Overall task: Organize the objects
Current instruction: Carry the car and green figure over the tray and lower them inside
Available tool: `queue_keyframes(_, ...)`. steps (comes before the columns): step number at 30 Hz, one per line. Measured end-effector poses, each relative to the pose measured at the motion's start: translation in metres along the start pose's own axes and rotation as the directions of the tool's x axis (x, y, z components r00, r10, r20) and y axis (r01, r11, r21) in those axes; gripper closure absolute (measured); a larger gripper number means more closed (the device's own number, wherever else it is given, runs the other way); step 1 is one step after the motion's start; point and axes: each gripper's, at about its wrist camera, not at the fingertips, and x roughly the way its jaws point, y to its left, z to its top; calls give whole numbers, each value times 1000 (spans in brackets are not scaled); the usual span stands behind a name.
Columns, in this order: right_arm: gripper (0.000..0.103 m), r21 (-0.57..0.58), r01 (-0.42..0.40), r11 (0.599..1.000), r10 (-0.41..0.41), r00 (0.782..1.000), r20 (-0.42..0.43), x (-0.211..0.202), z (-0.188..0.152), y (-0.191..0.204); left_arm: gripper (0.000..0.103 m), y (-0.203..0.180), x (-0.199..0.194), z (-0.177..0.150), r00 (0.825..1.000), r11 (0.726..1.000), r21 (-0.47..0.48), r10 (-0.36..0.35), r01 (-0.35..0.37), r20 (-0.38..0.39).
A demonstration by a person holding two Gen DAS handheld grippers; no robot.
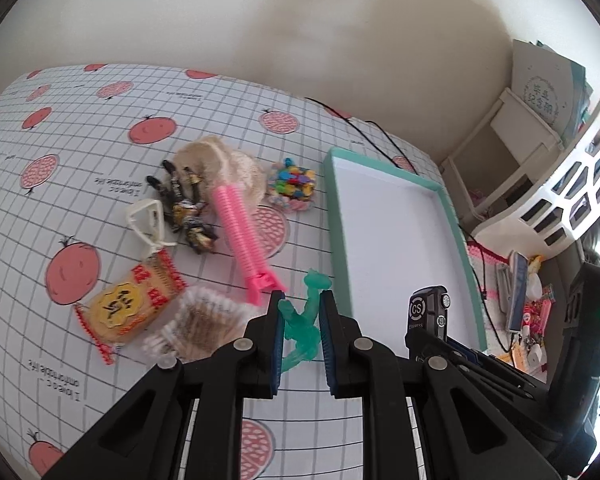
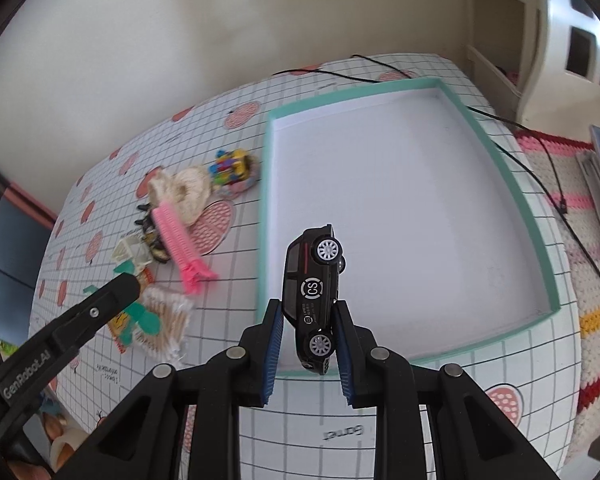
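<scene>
Black toy car (image 2: 315, 295) marked "CS" sits pinched between right gripper (image 2: 309, 344) fingers; left gripper (image 1: 302, 334) fingers clamp a translucent green rubbery figure (image 1: 303, 320).

Black plastic left gripper (image 1: 302, 326), right gripper (image 2: 308, 332), blue ribbed pads (image 2: 271, 354), silver rivets, white "GenRobot.AI" lettering

— Where do your two cameras look from?
— Each rides close behind its fingers, angled down at the table (image 1: 100, 128). Both share the teal-rimmed box (image 2: 512, 184) and the clutter left of it.
</scene>
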Motion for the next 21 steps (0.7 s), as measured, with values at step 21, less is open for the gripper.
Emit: queue_keyframes(21, 76, 173, 78, 982, -94, 992, 88, -6, 24, -96, 86, -79, 68, -7, 995, 988, 122, -98, 99, -11)
